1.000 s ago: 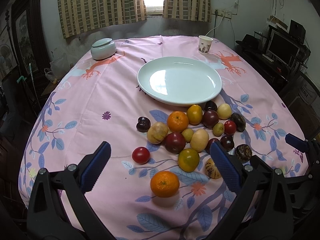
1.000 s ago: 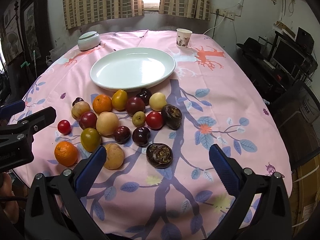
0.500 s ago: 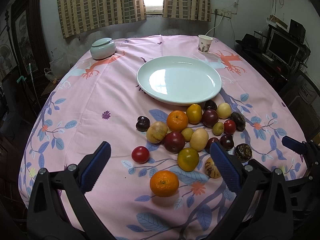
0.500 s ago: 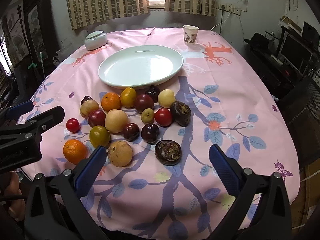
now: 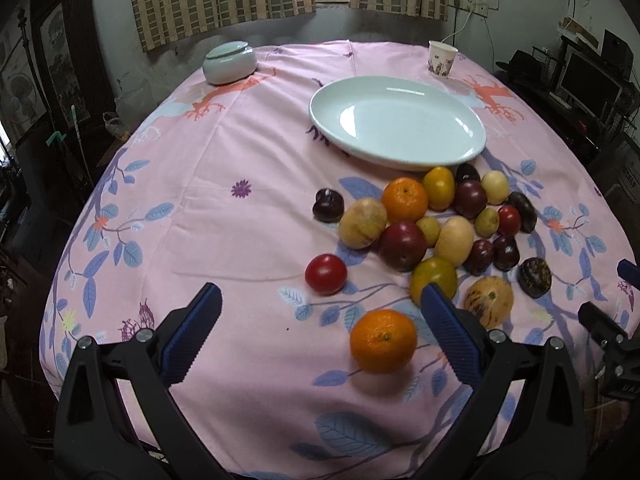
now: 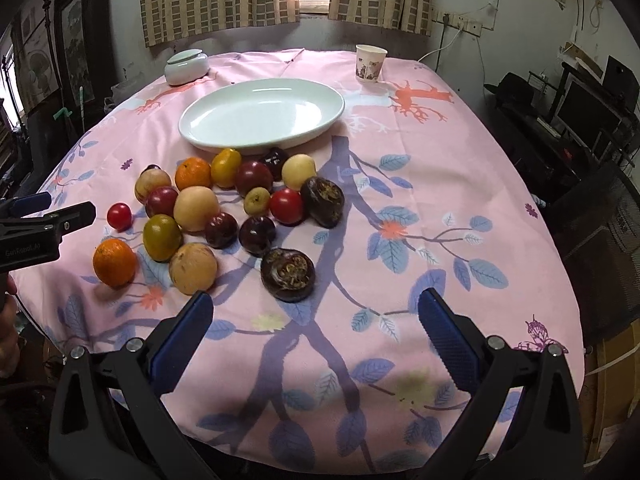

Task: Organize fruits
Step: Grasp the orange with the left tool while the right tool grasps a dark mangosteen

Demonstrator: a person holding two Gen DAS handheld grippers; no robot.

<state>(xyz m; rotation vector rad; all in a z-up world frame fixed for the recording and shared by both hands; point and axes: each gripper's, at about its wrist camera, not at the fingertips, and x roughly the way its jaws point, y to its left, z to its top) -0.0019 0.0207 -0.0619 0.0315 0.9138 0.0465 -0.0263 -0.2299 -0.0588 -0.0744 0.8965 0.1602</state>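
Several fruits lie in a loose pile on the pink tablecloth, in front of an empty white oval plate (image 5: 400, 128) (image 6: 260, 114). Nearest my left gripper (image 5: 320, 320) is an orange (image 5: 383, 341), just inside its right finger, with a red tomato (image 5: 325, 273) behind. My left gripper is open and empty. My right gripper (image 6: 314, 322) is open and empty, just short of a dark wrinkled fruit (image 6: 287, 274). The left gripper also shows at the left edge of the right wrist view (image 6: 44, 224).
A lidded white bowl (image 5: 230, 62) stands at the table's far left and a paper cup (image 5: 442, 60) at the far right. Curtains and a window are behind. Dark furniture and a monitor (image 6: 588, 108) stand right of the table.
Both grippers have moved forward over the table, so the fruits look nearer. My left view has shifted left. Both stay open and nothing on the table has moved.
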